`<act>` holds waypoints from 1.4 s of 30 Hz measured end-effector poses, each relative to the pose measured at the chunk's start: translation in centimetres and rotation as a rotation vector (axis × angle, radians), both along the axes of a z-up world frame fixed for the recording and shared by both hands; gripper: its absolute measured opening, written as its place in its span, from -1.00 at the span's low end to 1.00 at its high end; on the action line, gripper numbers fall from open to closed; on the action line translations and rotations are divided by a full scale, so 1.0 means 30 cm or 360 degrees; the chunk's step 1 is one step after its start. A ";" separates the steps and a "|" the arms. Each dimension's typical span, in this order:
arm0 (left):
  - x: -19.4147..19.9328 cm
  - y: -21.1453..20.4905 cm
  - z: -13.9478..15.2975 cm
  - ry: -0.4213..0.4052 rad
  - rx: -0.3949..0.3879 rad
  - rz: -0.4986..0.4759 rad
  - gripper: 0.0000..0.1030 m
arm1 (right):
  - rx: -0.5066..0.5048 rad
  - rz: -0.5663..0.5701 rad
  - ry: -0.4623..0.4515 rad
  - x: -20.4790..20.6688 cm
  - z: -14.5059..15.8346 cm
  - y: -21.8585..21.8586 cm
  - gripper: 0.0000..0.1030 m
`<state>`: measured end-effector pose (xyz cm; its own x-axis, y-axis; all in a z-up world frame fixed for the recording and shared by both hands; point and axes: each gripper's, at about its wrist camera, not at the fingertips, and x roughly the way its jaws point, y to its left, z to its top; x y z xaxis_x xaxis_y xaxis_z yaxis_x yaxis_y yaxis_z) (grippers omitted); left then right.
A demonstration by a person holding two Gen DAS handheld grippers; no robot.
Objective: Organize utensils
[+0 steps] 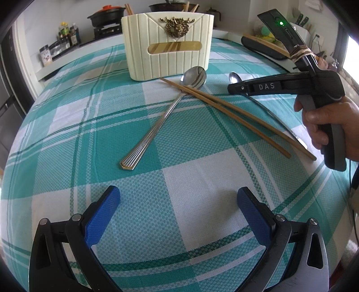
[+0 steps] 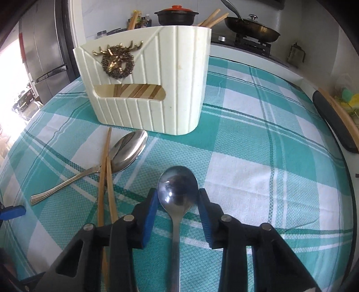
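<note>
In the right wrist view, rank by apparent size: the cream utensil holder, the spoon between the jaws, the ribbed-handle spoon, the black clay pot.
1. cream utensil holder
2. spoon between the jaws, though its nearness to the camera inflates it
3. ribbed-handle spoon
4. black clay pot, far back, so its true size is unsure

Black claw (image 1: 178,202) frames, textured blue pads (image 1: 103,215), silver pivot screws, white "DAS" lettering, bare-skinned hand (image 1: 329,128).

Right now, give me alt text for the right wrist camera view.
The right gripper is open around the bowl of a steel spoon lying on a teal checked tablecloth. Left of it, wooden chopsticks cross a larger spoon; a cream utensil holder stands behind.
</note>
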<state>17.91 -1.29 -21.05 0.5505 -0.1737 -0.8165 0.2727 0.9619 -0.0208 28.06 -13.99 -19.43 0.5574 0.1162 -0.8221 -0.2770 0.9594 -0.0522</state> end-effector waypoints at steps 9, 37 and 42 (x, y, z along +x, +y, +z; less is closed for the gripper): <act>0.019 -0.025 0.034 0.0032 -0.0085 0.0089 0.97 | -0.0050 -0.0040 0.0017 -0.125 0.018 -0.148 -0.30; 0.086 -0.291 0.027 -0.0074 0.0168 0.0083 -0.77 | 0.0022 -0.0159 -0.0061 -0.278 0.021 -0.251 -0.30; 0.040 -0.216 0.041 -0.0063 0.0139 0.0071 -0.92 | 0.0022 -0.0166 -0.0052 -0.287 0.023 -0.264 -0.30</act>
